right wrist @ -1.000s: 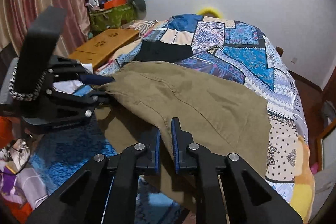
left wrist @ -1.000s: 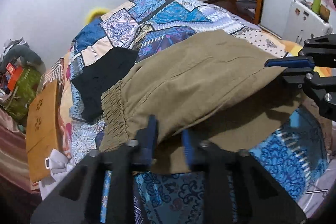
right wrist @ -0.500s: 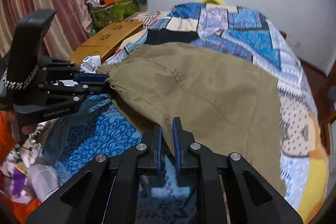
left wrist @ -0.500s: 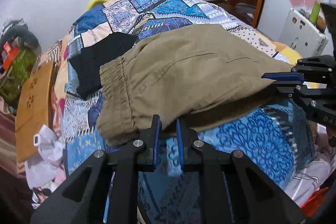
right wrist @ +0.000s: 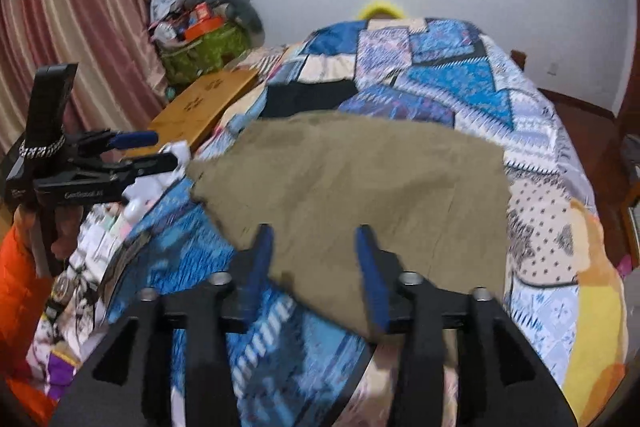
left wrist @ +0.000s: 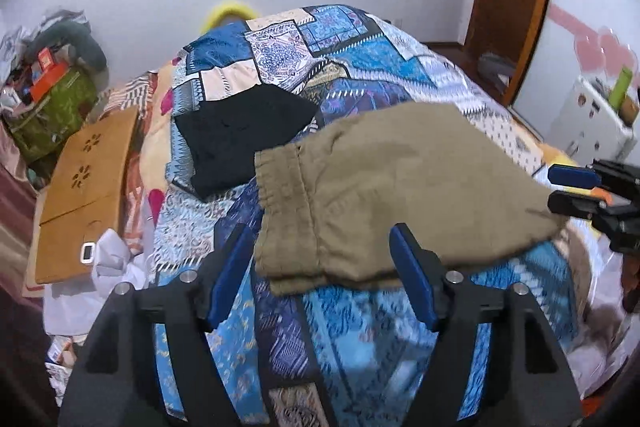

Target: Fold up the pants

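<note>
The khaki pants (left wrist: 400, 195) lie folded on the patchwork bedspread (left wrist: 360, 67), elastic waistband to the left. My left gripper (left wrist: 322, 269) hangs just in front of their near edge. Its jaws are opening, and the blue pads stand wide on either side of the cloth without pressing it. In the right wrist view the pants (right wrist: 360, 187) spread ahead of my right gripper (right wrist: 315, 263). That gripper's jaws are opening too, with the hem between the pads but not pinched. Each gripper shows in the other's view: the right gripper (left wrist: 576, 187), the left gripper (right wrist: 148, 151).
A black garment (left wrist: 244, 143) lies on the bed beyond the pants. A wooden lap table (left wrist: 80, 187) and a green bag (left wrist: 52, 115) sit left of the bed, beside a curtain (right wrist: 72, 27). A white cabinet (left wrist: 592, 119) stands to the right. An orange sleeve (right wrist: 16, 267) is at the left edge.
Both grippers were shut on the pants' near edge and have let go, their jaws spreading. The pants have dropped flat onto the bed, and both grippers have drawn back a little.
</note>
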Demonstrator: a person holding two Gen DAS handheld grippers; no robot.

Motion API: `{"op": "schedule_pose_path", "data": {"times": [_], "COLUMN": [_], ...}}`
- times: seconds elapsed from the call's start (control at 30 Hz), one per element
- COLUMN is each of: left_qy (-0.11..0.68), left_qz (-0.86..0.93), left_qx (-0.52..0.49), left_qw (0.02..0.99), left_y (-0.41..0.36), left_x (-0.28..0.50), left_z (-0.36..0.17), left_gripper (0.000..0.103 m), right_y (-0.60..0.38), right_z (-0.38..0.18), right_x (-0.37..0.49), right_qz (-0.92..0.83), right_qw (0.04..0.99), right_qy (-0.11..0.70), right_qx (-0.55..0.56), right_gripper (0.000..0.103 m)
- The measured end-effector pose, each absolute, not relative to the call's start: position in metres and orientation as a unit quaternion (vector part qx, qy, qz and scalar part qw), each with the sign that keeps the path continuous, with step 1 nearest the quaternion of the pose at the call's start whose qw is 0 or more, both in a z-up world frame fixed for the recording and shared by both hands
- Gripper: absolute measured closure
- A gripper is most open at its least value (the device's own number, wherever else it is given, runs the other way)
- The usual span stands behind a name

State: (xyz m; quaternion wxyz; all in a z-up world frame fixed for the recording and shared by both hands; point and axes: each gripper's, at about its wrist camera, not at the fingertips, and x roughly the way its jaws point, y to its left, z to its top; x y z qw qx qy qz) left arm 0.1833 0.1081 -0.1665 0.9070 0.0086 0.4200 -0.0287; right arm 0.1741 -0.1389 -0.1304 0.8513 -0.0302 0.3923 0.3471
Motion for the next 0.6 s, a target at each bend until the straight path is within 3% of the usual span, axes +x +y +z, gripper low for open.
{"op": "schedule_pose_path", "data": {"times": [0.2,0.37,0.5,0.6], "left_qy": [0.462,0.497,0.507,0.513], "left_qz": [-0.032,0.006,-0.001,-0.012], "left_qx": [-0.031,0.021,-0.006,-0.034], "left_qw": [0.886,0.868,0.862,0.858], "left_y": [0.111,0.109,0.134,0.149], "left_x": [0.227,0.238,0.227,0.221], "left_z": [-0.189,-0.227,-0.247,-0.248], "left_gripper": [0.029,0.029,0.019,0.019], "right_y": [-0.124,-0.120,-0.140,-0.160], "right_z": [-0.140,-0.172,-0.190,-0.187], "right_x": [0.203,0.212,0.202,0.193], "right_qz": [0.332,0.320,0.312,0.311], "right_qw": [0.848,0.828,0.827,0.827], "right_qy": [0.412,0.460,0.467,0.467], "right_qx": [-0.016,-0.014,-0.023,-0.027], "right_gripper": [0.053,0.053,0.053,0.054]}}
